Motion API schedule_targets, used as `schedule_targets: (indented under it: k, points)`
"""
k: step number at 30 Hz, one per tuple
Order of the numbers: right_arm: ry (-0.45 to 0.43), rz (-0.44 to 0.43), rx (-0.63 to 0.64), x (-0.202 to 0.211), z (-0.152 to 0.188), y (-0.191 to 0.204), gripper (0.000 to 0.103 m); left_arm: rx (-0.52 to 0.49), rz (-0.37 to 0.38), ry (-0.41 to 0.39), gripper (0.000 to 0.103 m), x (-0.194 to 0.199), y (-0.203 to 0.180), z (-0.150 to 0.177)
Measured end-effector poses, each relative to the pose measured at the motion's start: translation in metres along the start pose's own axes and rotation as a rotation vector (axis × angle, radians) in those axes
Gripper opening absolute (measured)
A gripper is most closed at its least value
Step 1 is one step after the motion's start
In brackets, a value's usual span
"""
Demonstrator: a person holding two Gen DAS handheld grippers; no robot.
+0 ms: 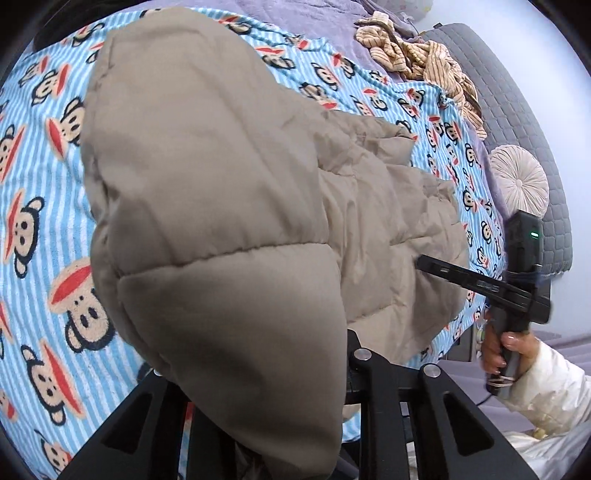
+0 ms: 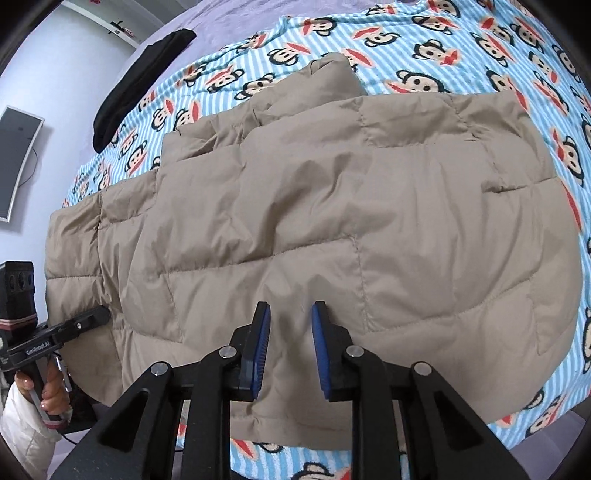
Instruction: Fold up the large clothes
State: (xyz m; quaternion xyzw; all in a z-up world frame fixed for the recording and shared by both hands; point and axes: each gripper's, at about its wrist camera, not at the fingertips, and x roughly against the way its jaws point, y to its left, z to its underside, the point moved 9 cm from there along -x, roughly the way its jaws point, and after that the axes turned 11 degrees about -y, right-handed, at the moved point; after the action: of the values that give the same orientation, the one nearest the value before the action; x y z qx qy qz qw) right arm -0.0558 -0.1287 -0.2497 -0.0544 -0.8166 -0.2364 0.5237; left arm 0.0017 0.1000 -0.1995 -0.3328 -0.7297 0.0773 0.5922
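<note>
item: quilted beige down coat (image 2: 295, 206), large, spread across a bed over a blue-striped monkey-print blanket (image 2: 443, 48); its near hem lies close to the bed's front edge.

left gripper (image 2: 98, 315): held in a hand (image 2: 50, 391) with a white puffy sleeve, at the coat's left end. in the left wrist view a padded fold of the coat bulges up out of the jaws and hides the fingertips; jaws narrow, closed on that fold, which is raised off the blanket.

right gripper (image 2: 290, 350): pointing down at the coat's near hem. blue-padded fingers (image 2: 260, 350) stand narrow with a ridge of coat fabric rising between them; whether the pads press it cannot be told from this view. in the left wrist view this gripper (image 1: 421, 263) touches the coat's edge, gripped by a hand (image 1: 496, 350).

also on the bed: lilac bedsheet (image 1: 332, 22), crumpled striped tan garment (image 1: 417, 59), round pleated cushion (image 1: 519, 181), black cloth (image 2: 140, 81) at the blanket's far corner. grey padded headboard (image 1: 517, 110) behind. wall-mounted screen (image 2: 18, 162) to the left.
</note>
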Motion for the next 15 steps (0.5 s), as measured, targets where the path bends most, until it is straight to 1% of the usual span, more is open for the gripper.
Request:
schedule_targets:
  k: [3,5,8,11,12,14,15]
  points:
    - [0.018,-0.04,-0.031,-0.023,0.002,0.002,0.017,-0.024,0.026,0.007,0.026,0.007,-0.034,-0.006]
    - [0.035,-0.068,-0.048,-0.038,0.003,0.003,0.013,-0.043,0.063,0.009,0.026,0.011,-0.062,-0.013]
    - [0.057,-0.125,-0.07,-0.055,0.003,0.002,0.011,-0.074,0.115,0.018,0.026,0.01,-0.107,-0.022]
    - [0.074,-0.207,-0.11,-0.066,0.003,-0.002,0.009,-0.114,0.14,0.052,0.026,-0.008,-0.152,-0.028]
    - [0.082,-0.242,-0.132,-0.07,0.003,-0.004,0.007,-0.129,0.149,0.067,0.026,-0.016,-0.168,-0.029]
    - [0.088,-0.297,-0.179,-0.075,0.002,-0.01,0.004,-0.174,0.14,0.095,0.027,-0.034,-0.193,-0.03]
    - [0.094,-0.326,-0.208,-0.077,0.002,-0.013,0.003,-0.203,0.134,0.111,0.032,-0.043,-0.205,-0.031]
